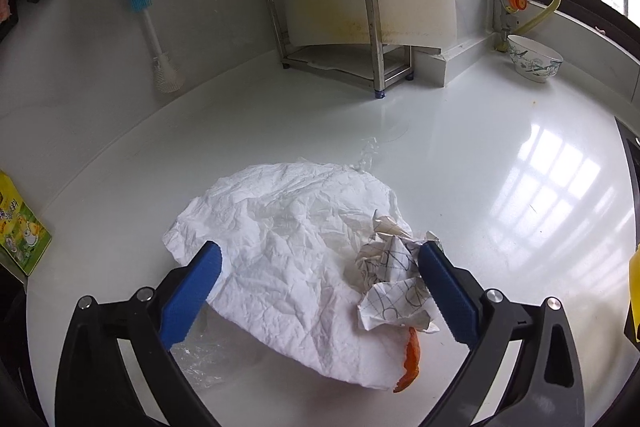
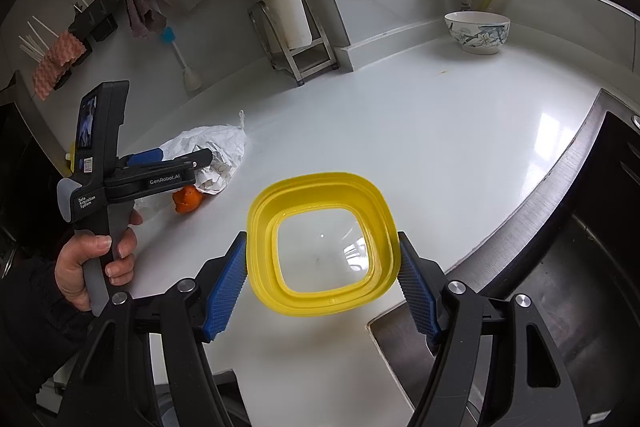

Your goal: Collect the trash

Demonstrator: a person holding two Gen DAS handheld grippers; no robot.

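Note:
A crumpled white paper sheet (image 1: pixel 288 239) lies on the white counter (image 1: pixel 480 155), with a wad of patterned paper (image 1: pixel 394 279) on its right side and an orange peel (image 1: pixel 410 363) at its near edge. Clear plastic film (image 1: pixel 208 351) pokes out beneath it. My left gripper (image 1: pixel 319 247) is open wide, its blue pads straddling the pile without squeezing it. In the right wrist view the same pile (image 2: pixel 218 147) and peel (image 2: pixel 187 199) sit under the left gripper (image 2: pixel 184 157), held by a hand (image 2: pixel 96 259). My right gripper (image 2: pixel 321 235) is shut on a yellow square container (image 2: pixel 264 227), tilted with its mouth facing the camera.
A patterned bowl (image 2: pixel 476 31) stands at the back right by the window. A steel rack (image 1: pixel 328 27) and a hanging bottle brush (image 1: pixel 160 47) are at the back wall. A green box (image 1: pixel 20 227) sits at the left. The steel sink (image 2: pixel 560 307) borders the counter on the right.

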